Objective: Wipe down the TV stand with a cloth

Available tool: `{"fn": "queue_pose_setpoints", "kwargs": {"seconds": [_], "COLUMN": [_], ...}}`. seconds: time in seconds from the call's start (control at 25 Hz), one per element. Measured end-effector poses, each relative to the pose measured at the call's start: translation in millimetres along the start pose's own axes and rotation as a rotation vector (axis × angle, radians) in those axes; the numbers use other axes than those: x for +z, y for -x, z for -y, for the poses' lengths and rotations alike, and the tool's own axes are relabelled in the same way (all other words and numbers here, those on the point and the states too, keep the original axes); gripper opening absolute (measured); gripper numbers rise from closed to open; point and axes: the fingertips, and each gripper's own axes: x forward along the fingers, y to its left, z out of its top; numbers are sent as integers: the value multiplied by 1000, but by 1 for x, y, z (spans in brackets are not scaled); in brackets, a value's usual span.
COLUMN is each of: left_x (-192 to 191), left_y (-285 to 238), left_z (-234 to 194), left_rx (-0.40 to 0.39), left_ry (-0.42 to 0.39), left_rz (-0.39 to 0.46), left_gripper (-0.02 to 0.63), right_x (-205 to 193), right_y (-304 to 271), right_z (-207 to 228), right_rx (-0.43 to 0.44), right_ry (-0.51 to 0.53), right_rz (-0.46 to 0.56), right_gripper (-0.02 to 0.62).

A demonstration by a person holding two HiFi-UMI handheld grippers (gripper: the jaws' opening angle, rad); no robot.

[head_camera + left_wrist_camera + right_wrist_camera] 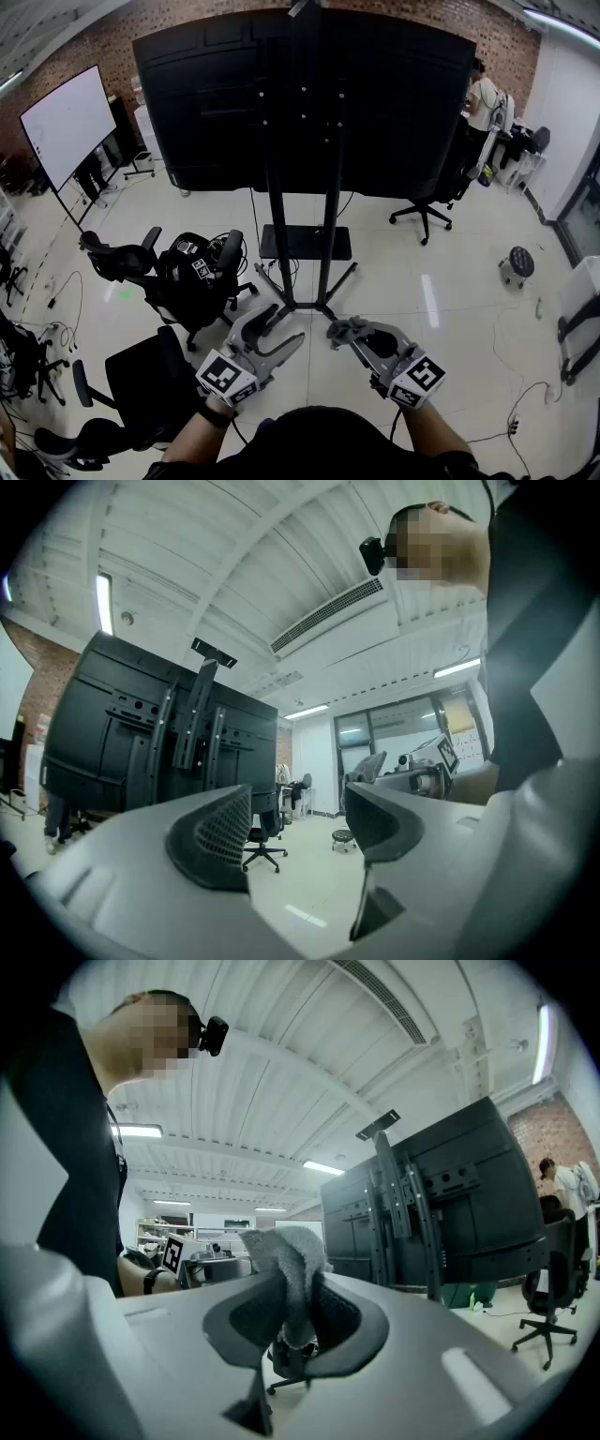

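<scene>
Right gripper view shows us our right gripper (291, 1312) clamped on the grey cloth (286, 1260), which sticks up between its jaws. Our left gripper (298, 822) holds its jaws apart with nothing between them. Ahead of both we see the black TV stand (305, 242) on the pale floor (422, 281); the cloth seems to hang well clear of it
</scene>
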Motion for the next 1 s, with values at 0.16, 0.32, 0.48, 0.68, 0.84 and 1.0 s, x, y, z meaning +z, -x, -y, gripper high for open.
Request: {"fn": "queue_pose_setpoints", "kwargs": {"seconds": [0.16, 0.32, 0.48, 0.68, 0.84, 1.0], "left_x": [-1, -4, -9, -14, -19, -19], "left_y": [-11, -20, -28, -32, -32, -38], "left_z": [3, 7, 8, 5, -9, -36], "left_rx": [1, 12, 28, 51, 62, 69], "left_ry": [9, 6, 2, -2, 2, 13], "left_rz": [-1, 5, 2, -6, -18, -18], "left_gripper": [336, 336, 336, 336, 336, 336], "right_x": [0, -3, -3, -10, -8, -7], "right_y": [8, 15, 19, 16, 5, -19], "right_z": [12, 21, 33, 46, 57, 71], "right_rx": [-6, 3, 12, 26, 29, 28], "right_ry": [-9, -15, -27, -49, -52, -55], "right_rz": [4, 4, 10, -3, 4, 1], "right_gripper": [55, 55, 56, 57, 57, 57]}}
